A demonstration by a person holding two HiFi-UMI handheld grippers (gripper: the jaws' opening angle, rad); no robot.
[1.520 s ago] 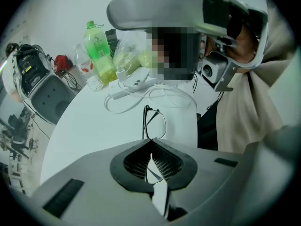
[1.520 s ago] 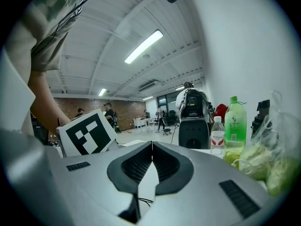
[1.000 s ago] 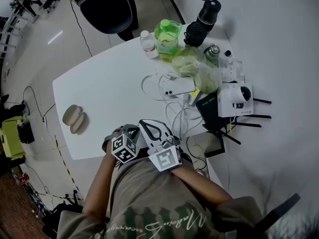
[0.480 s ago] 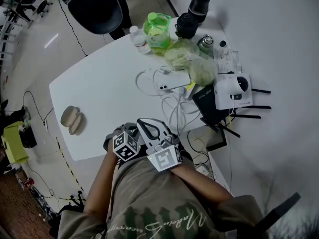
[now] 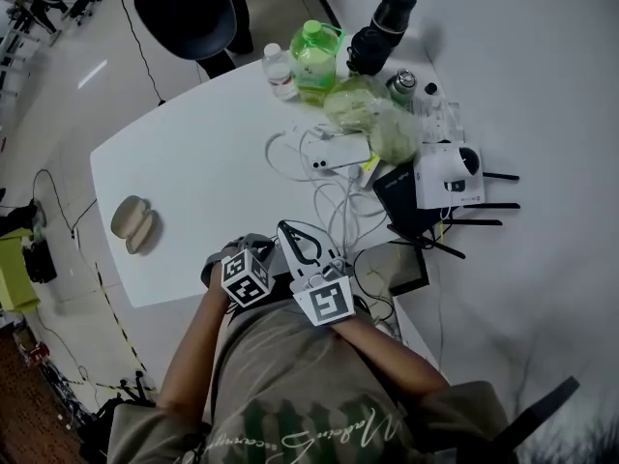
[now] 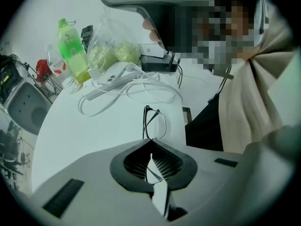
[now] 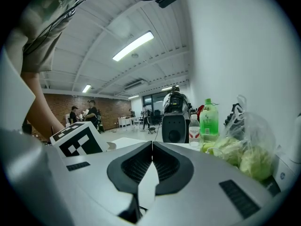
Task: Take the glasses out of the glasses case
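Evidently the removal is done: the glasses case [image 5: 135, 225] lies open by the worktop's [image 5: 193, 162] left edge. The left hand-held gripper [image 6: 150, 142], at the near edge, seems clamped on the folded glasses [image 6: 155, 124]. The right hand-held gripper [image 7: 151, 145] is closed on nothing. Only setting down remains.

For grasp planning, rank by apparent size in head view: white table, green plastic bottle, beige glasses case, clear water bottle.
White table
Green plastic bottle and beige glasses case, alike
Clear water bottle

White table [image 5: 184, 162]: glasses case [image 5: 133, 224] alone near left edge. Green bottle [image 5: 316, 58], plastic bag [image 5: 372, 119], white cables [image 5: 334, 206], white box [image 5: 447, 174] clustered at right.
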